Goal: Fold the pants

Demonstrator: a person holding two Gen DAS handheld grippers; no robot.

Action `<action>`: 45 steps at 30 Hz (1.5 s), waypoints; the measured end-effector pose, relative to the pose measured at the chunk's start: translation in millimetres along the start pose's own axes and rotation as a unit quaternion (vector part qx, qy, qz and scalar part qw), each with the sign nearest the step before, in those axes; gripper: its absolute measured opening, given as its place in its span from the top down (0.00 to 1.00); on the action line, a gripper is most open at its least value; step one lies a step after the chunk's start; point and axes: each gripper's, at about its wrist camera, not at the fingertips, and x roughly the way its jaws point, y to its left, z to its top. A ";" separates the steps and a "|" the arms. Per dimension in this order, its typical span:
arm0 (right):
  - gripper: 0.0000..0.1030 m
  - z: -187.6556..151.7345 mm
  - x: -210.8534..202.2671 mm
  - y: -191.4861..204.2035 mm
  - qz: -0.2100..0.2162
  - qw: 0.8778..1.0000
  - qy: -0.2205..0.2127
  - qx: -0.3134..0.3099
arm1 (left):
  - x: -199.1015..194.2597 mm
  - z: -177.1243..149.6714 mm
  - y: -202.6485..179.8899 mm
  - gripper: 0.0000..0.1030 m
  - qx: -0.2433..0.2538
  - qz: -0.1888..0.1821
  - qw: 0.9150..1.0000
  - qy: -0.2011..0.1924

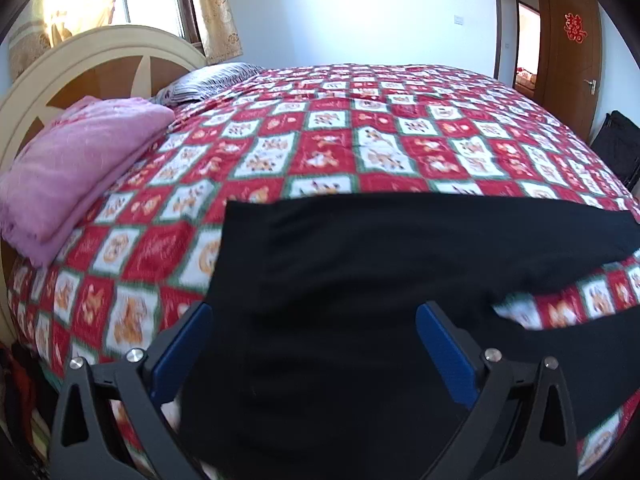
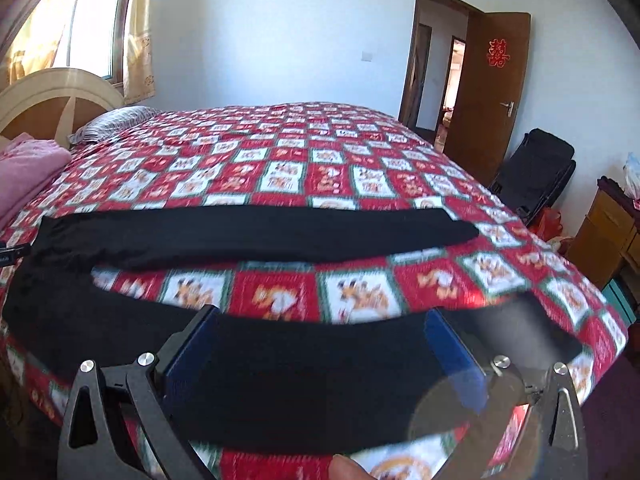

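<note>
Black pants (image 1: 360, 280) lie spread on the red patterned quilt (image 1: 320, 140) of a bed. In the left wrist view the waist end lies under my left gripper (image 1: 314, 316), which is open with blue pads on either side of the cloth. In the right wrist view the two legs (image 2: 256, 236) lie apart, and the quilt (image 2: 280, 292) shows between them. My right gripper (image 2: 320, 324) is open over the near leg (image 2: 320, 380), close to its hem.
A folded pink blanket (image 1: 72, 168) and a striped pillow (image 1: 204, 82) lie by the headboard (image 1: 80, 60). An open brown door (image 2: 484, 92), a black chair (image 2: 532, 172) and a wooden cabinet (image 2: 604, 232) stand right of the bed.
</note>
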 end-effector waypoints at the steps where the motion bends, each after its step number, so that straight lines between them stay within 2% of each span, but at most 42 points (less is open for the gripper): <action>1: 0.01 6.5 9.3 -3.3 0.004 1.000 0.007 -0.001 | 4.0 4.5 0.0 0.00 0.006 0.005 1.000 -0.002; 4: 0.01 19.3 32.5 -11.7 0.008 1.000 0.022 -0.006 | 21.6 20.3 6.9 0.00 0.019 0.007 1.000 0.001; 8: 0.01 34.6 58.9 -30.3 0.002 0.999 0.041 0.004 | 48.7 45.0 28.0 0.00 0.010 0.004 1.000 0.004; 14: 0.02 56.5 100.1 -64.3 -0.008 0.997 0.061 0.041 | 101.2 63.5 57.5 0.00 -0.027 -0.020 0.998 0.051; 19: 0.19 67.2 131.1 -86.5 -0.001 0.993 0.091 0.078 | 131.4 62.0 70.9 0.01 -0.053 -0.031 0.995 0.084; 21: 0.20 69.5 140.0 -92.4 -0.005 0.992 0.097 0.083 | 137.8 62.1 75.3 0.08 -0.059 -0.043 0.994 0.086; 22: 0.22 70.5 144.3 -95.8 -0.007 0.991 0.099 0.085 | 141.2 62.5 77.5 0.10 -0.063 -0.048 0.993 0.090; 24: 0.30 72.3 154.5 -103.5 -0.009 0.990 0.109 0.092 | 146.2 62.5 81.7 0.22 -0.071 -0.056 0.992 0.093; 27: 0.34 73.6 165.7 -115.9 -0.009 0.987 0.118 0.111 | 156.9 60.6 83.7 0.24 -0.079 -0.071 0.989 0.107; 32: 0.43 77.8 182.5 -125.9 -0.020 0.985 0.131 0.114 | 160.7 60.5 83.2 0.25 -0.067 -0.078 0.991 0.089; 34: 0.43 84.3 189.2 -132.6 -0.026 0.984 0.135 0.115 | 159.9 63.0 81.9 0.36 -0.056 -0.082 0.992 0.083; 35: 0.43 88.3 192.0 -136.4 -0.030 0.984 0.134 0.115 | 159.4 65.1 81.8 0.48 -0.051 -0.089 0.991 0.081; 38: 0.43 104.0 205.2 -154.9 -0.032 0.982 0.137 0.127 | 158.3 72.6 82.8 0.58 -0.056 -0.103 0.990 0.080; 40: 0.43 112.0 215.1 -168.2 -0.025 0.979 0.140 0.146 | 158.7 73.9 81.3 0.59 -0.052 -0.104 0.990 0.080; 43: 0.43 120.1 236.0 -180.5 -0.030 0.973 0.168 0.154 | 163.8 74.1 80.3 0.58 -0.048 -0.099 0.990 0.084; 45: 0.43 124.1 252.9 -188.6 -0.038 0.970 0.188 0.146 | 165.3 73.0 80.5 0.49 -0.049 -0.093 0.991 0.082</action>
